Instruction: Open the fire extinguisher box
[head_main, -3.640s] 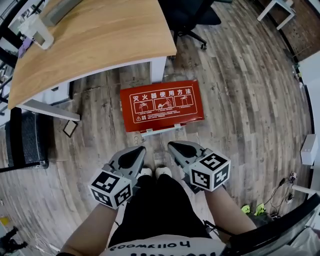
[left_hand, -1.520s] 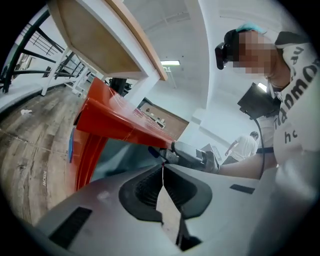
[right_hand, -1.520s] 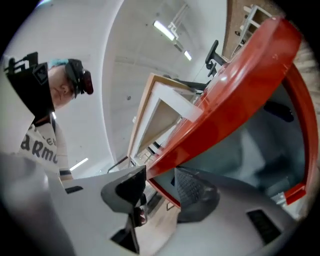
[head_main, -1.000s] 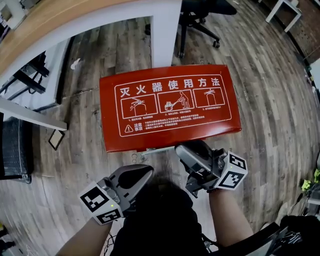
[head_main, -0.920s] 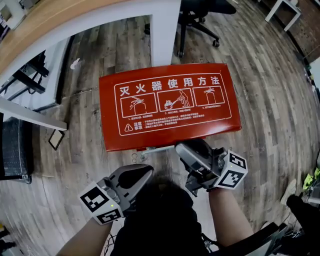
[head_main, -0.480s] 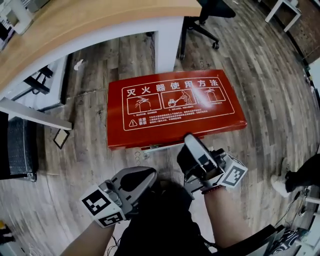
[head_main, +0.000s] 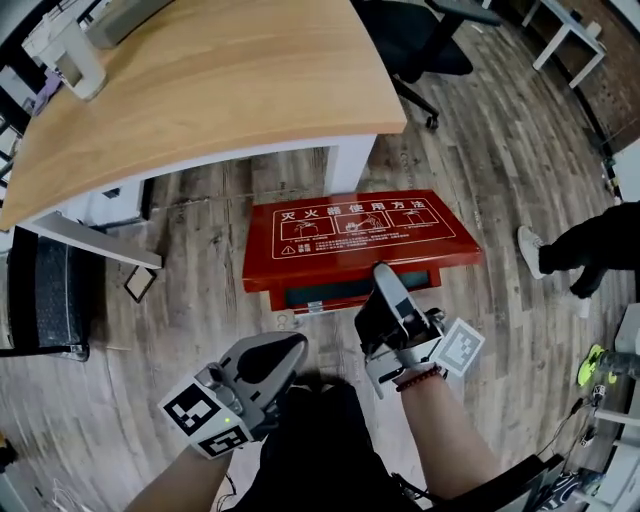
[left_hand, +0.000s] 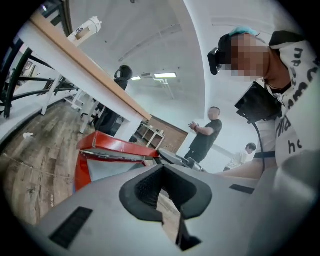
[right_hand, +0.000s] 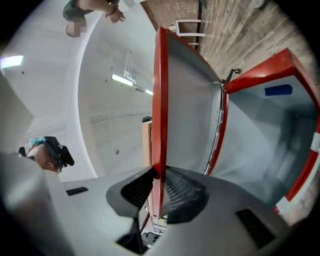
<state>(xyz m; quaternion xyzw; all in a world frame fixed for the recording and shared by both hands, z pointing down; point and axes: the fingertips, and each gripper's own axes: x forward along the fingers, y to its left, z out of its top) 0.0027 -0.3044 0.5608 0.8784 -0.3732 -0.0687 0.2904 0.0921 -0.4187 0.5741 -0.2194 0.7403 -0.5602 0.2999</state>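
The fire extinguisher box sits on the wooden floor, just in front of the white leg of the table, and it's partly open! The red lid, with its white instruction panels facing up, is tilted up along the near edge. A dark gap shows beneath it in the head view.

The right gripper is on that near edge. Its jaws have just been closing, and the right gripper view shows them clamped on the thin red rim of the lid, one pad on each face. From there the lid runs away edge-on towards its hinge on the far side, and beside it the box gapes open with pale grey walls and a small blue label.

The left gripper hangs low and to the left, well apart from the box. Its jaws are together, with nothing between them. Its own view looks level across the floor at the red box from the side.

Off to the right a bystander's dark-trousered leg stands on the floor, near the box but not touching it.
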